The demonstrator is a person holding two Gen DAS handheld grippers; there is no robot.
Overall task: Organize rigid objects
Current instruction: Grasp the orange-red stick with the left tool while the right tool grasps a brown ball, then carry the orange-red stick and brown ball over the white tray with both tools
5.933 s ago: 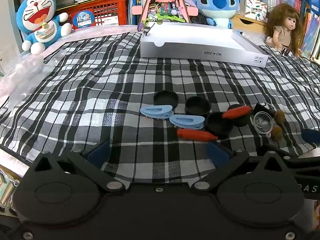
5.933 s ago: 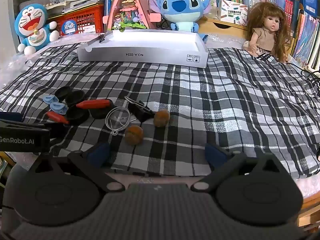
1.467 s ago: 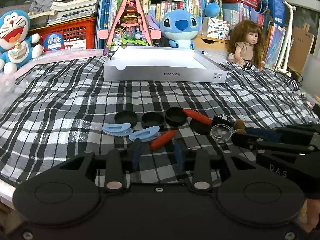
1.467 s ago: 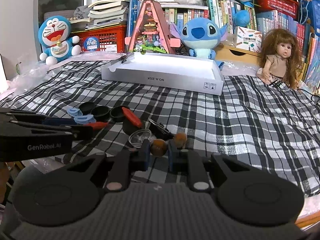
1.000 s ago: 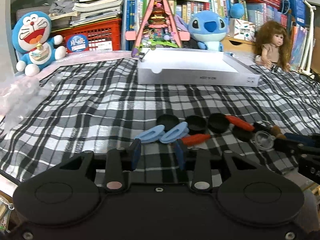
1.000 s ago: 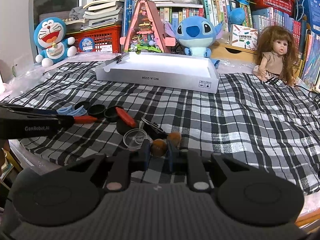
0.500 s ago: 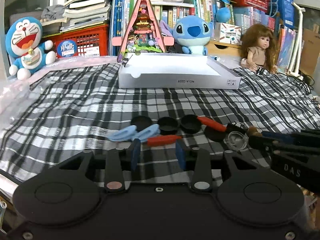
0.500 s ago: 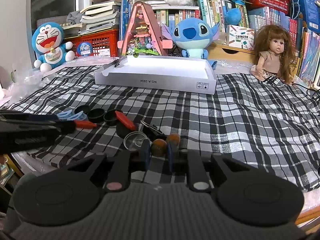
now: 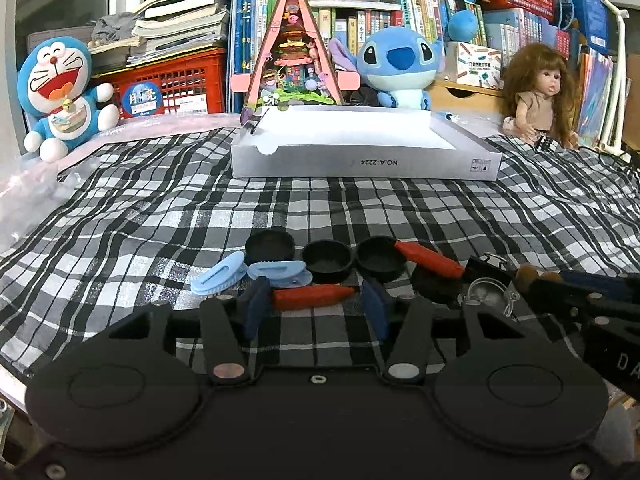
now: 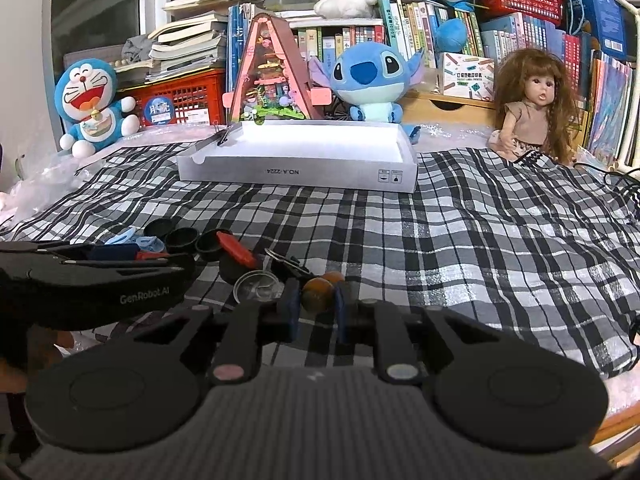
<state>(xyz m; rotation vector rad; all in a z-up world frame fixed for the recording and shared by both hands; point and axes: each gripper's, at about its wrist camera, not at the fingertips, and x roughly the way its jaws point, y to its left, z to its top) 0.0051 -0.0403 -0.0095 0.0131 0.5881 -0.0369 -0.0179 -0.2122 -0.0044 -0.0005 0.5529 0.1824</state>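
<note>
Bright, even indoor light, soft shadows, sharp focus, fisheye-bent edges.

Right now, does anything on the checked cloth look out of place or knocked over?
Nothing looks spilled or broken. The small things lie in a loose huddle at the near edge of the checked cloth: black caps, blue clips, red handles. The white box behind them looks empty from here, apart from a clip on its rim.

Red stick (image 9: pixel 310 297): left tip hidden behind a blue pad (image 9: pixel 256 308).
Left gripper (image 10: pixel 120 254), right view: covers most of that stick and the blue clips (image 10: pixel 140 242).
Second brown ball (image 10: pixel 333 278): mostly behind the first (image 10: pixel 317 295).
Box (image 9: pixel 360 158) label: print too small to read (inverted).
Clear cup (image 9: pixel 488 294): shape unclear.
</note>
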